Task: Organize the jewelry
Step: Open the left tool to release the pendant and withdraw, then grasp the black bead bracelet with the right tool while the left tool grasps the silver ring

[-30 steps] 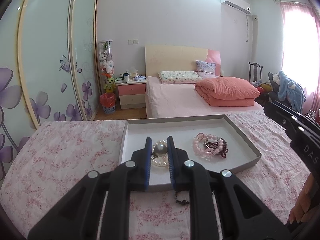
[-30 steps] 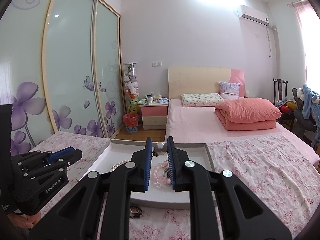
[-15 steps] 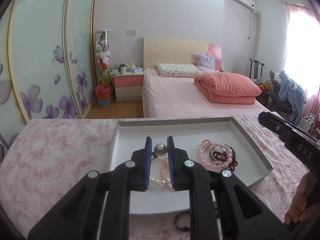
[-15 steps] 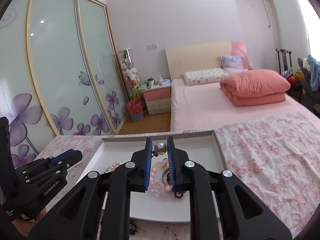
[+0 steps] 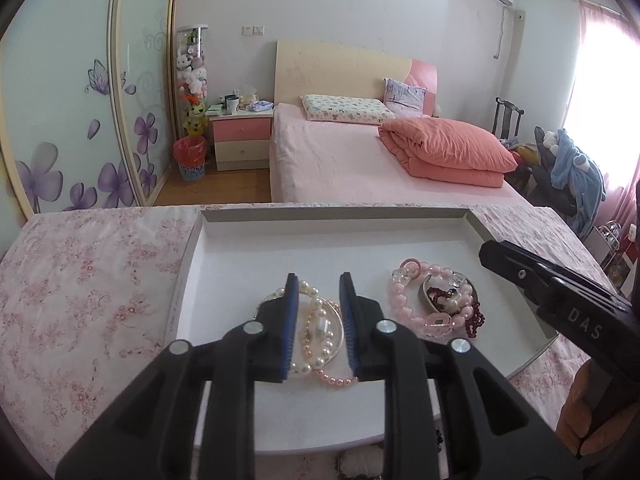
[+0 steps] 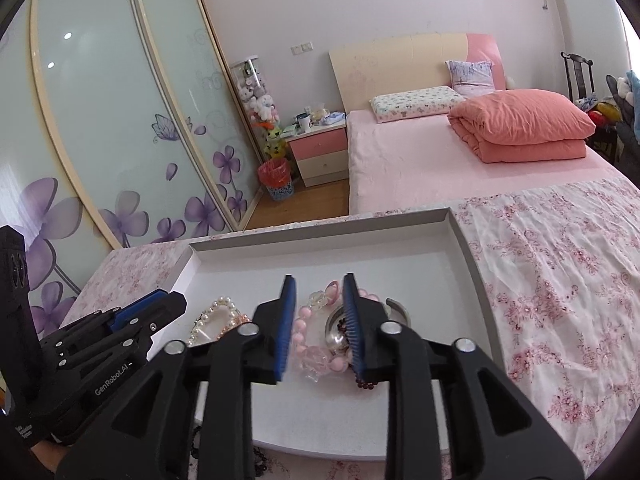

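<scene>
1. Your left gripper hangs over the white tray with its jaws parted and nothing between the pads; under the gap lies the pearl bracelet pile, left of the tray's middle, tangled with a thin pink bead strand and a silver bangle.

2. Your right gripper hovers over the tray's right half, likewise spread and empty, above the pink bead bracelet and a silver cuff, with dark red beads trailing toward the tray's near edge.

3. Judged from this, the step in hand is a drop-off or the instant before a fresh pick: both piles sit inside the tray, both tools carry nothing.

4. More dark beaded pieces lie on the floral cloth just outside the tray's near edge; the next move probably calls for backing a gripper out, lowering it there and closing on a strand without snagging the cloth.

5. The pearl pile's long axis runs from the tray's near edge toward its far wall, roughly in line with your left fingers; the pink strand curls off its near end.

6. The pink bracelet's loop lies flat, stretched near-to-far, its clear flower charm at the far end.
</scene>
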Demonstrator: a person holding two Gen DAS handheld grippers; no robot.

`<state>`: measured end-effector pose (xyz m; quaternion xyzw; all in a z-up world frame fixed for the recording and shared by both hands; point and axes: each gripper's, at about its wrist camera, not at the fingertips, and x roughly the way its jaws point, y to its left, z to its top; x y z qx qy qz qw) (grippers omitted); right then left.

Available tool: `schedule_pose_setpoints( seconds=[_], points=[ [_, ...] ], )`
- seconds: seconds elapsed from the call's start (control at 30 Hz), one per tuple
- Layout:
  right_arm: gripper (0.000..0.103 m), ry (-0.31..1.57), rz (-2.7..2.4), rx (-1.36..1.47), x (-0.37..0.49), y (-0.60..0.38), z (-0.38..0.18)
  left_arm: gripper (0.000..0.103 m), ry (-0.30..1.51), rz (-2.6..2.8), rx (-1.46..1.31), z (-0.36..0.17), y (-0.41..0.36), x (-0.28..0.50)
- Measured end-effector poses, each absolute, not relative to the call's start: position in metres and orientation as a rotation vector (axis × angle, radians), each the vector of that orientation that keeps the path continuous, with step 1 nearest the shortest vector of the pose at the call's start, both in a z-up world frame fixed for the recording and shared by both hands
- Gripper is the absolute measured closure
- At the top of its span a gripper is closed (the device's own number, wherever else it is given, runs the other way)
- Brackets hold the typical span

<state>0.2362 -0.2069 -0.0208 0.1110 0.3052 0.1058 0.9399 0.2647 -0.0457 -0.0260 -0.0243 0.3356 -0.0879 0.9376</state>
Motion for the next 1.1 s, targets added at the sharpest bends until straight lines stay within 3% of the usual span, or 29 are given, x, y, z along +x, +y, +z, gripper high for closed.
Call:
schedule_pose_setpoints(
  seconds=[0.6,0.7,1.1],
  points=[
    [0.072,0.626,0.256,0.186,0.200,-0.214,-0.019,0.077,0.692,-0.138,-0.090,-0.021,-0.013,0.240],
    [0.072,0.653,0.291,0.168,0.187,-0.210,-0.024,0.072,0.689,-0.138,-0.082,-0.022,-0.010,0.226],
    [0.076,0.854,0.427,0.085,0.171,-0.173,-0.066,0.067,0.687,-0.157,0.003,-0.034,0.000,0.172]
  ],
)
